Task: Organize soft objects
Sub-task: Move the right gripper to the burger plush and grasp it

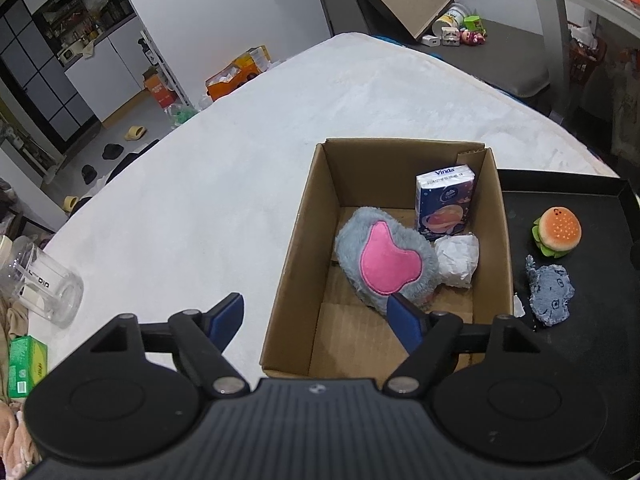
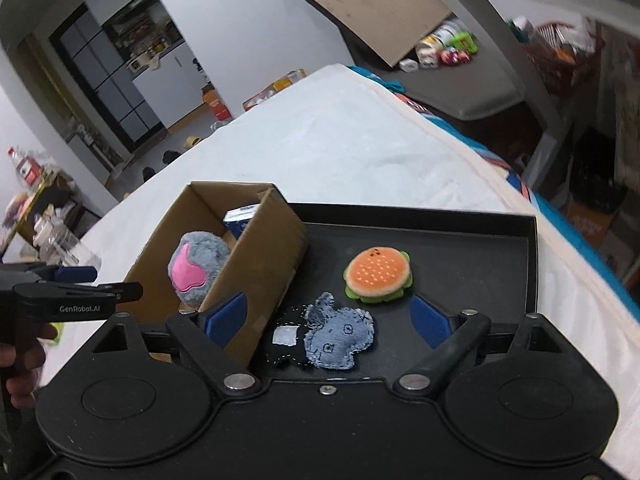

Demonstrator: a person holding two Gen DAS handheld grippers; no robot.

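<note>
A cardboard box (image 1: 304, 240) holds a grey plush with a pink patch (image 1: 384, 260), a blue tissue pack (image 1: 444, 204) and a crumpled white wad (image 1: 458, 258). My left gripper (image 1: 316, 316) is open and empty. It straddles the box's near left wall, with one finger inside beside the grey plush. To the right, a black tray (image 2: 460, 248) carries a burger plush (image 2: 378, 274) and a denim plush (image 2: 340, 338) with a dark patched piece (image 2: 286, 342) against it. My right gripper (image 2: 328, 316) hovers open over the denim plush without touching it.
The box and tray rest on a white-covered surface (image 1: 240, 140). A clear jar (image 1: 48, 280) lies at its left edge beside a green carton (image 1: 26, 364). The left gripper (image 2: 108, 282) and the hand (image 2: 20, 360) holding it show at the right wrist view's left.
</note>
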